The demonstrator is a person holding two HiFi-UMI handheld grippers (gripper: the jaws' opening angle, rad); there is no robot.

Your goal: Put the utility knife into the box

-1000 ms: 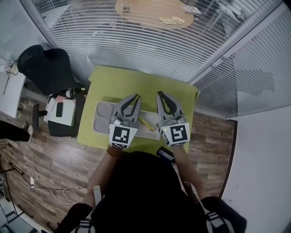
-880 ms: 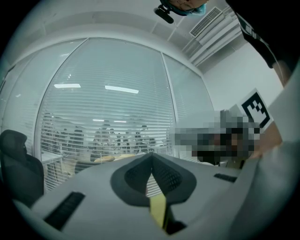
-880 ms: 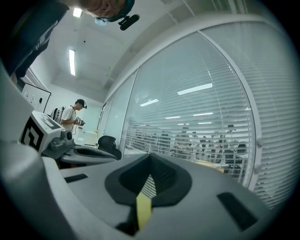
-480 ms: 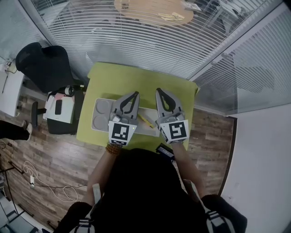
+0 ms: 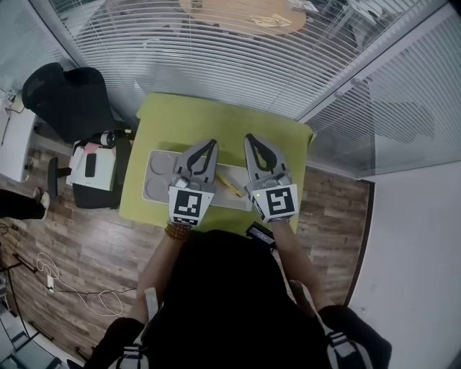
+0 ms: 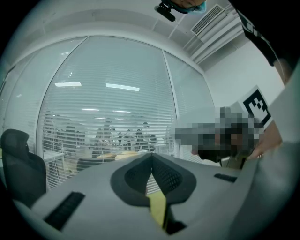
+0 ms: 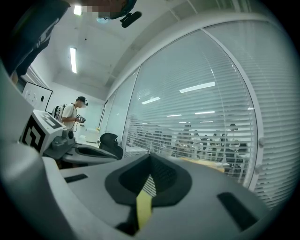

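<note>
A yellow utility knife [image 5: 230, 186] lies on the green table [image 5: 216, 119], between my two grippers and just right of a grey compartmented box [image 5: 155, 176]. In the head view my left gripper [image 5: 214, 143] is held level over the box's right part, its jaws meeting at the tips with nothing between them. My right gripper [image 5: 248, 137] hovers level to the right of the knife, also shut and empty. Both gripper views look out over the table at the blinds: the left gripper [image 6: 151, 157] and the right gripper [image 7: 150, 157] each show closed tips holding nothing.
A glass wall with blinds runs behind the table, with a round wooden table [image 5: 245, 14] beyond it. A black office chair [image 5: 61, 94] and a low cabinet [image 5: 94, 169] stand to the left. A small black object [image 5: 259, 234] sits at the table's near edge.
The left gripper's tips, a sliver apart a second ago, now meet. Both grippers stay where they were; only the head camera has shifted a little.
</note>
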